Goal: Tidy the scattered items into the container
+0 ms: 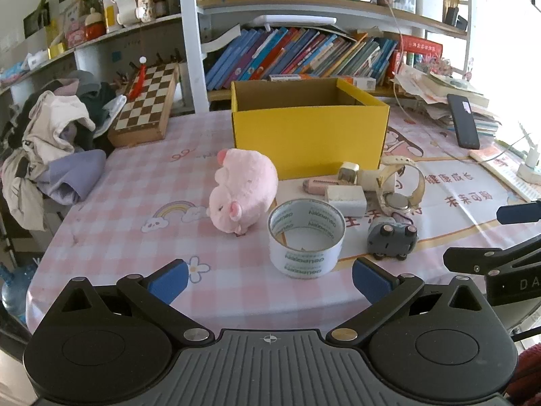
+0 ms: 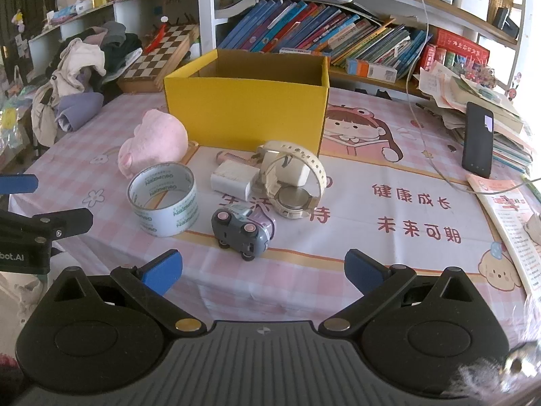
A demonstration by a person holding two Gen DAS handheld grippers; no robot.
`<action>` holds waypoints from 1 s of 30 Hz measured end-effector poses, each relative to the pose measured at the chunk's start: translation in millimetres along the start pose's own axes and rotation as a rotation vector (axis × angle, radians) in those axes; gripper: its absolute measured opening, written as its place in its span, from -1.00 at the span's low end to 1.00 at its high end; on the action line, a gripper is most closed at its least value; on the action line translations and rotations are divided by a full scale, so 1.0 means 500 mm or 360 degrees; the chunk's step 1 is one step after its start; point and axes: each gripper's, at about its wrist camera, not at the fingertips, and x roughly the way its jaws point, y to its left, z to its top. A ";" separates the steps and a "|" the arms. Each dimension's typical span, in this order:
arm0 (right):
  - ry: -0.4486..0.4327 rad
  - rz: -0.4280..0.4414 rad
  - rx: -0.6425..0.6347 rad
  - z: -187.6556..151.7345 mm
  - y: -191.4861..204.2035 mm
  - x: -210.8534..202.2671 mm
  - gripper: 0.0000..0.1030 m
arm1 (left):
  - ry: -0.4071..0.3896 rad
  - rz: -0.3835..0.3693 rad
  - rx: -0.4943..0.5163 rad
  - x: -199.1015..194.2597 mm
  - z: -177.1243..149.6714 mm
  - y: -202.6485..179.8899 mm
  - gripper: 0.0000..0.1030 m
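Left tool (image 1: 269, 279): fingers spread wide, holding nothing, low over the near edge of the tabletop (image 1: 135, 182), the tape roll at its 12 o'clock.
Right tool (image 2: 263, 272): fingers spread wide, holding nothing, the toy car at its 12 o'clock.
Yellow box (image 1: 309, 135): open-topped, upright at the far middle of the tabletop; what lies inside cannot be seen.
Plush pig (image 1: 241, 189): pink, lying at the box's 7 o'clock, just beside its front corner.
Tape roll (image 1: 307, 238): standing on its edge ring, at the pig's 4 o'clock, close by.
Toy car (image 2: 241, 231): grey, tipped over with wheels showing, at the tape's 3 o'clock.
Watch (image 2: 296, 182): cream strap looped, at the car's 1 o'clock, against a white charger (image 2: 233, 177).
Pink eraser (image 1: 319, 184): in front of the box, behind the charger.
Chessboard (image 1: 147, 101): at the box's 9 o'clock, leaning by a pile of clothes (image 1: 57, 135).
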 end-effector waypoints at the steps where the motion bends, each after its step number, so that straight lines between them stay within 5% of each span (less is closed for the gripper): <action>1: 0.0005 0.0002 -0.0001 0.000 0.000 0.001 1.00 | 0.0003 -0.0001 0.0001 0.001 -0.001 0.000 1.00; 16: 0.0037 0.0035 -0.0020 0.005 0.000 0.016 1.00 | -0.0009 -0.0042 -0.0014 0.004 0.003 0.001 1.00; 30: 0.0136 0.0122 -0.0052 0.023 -0.006 0.066 0.96 | 0.0114 -0.0064 0.0005 0.045 0.006 -0.005 1.00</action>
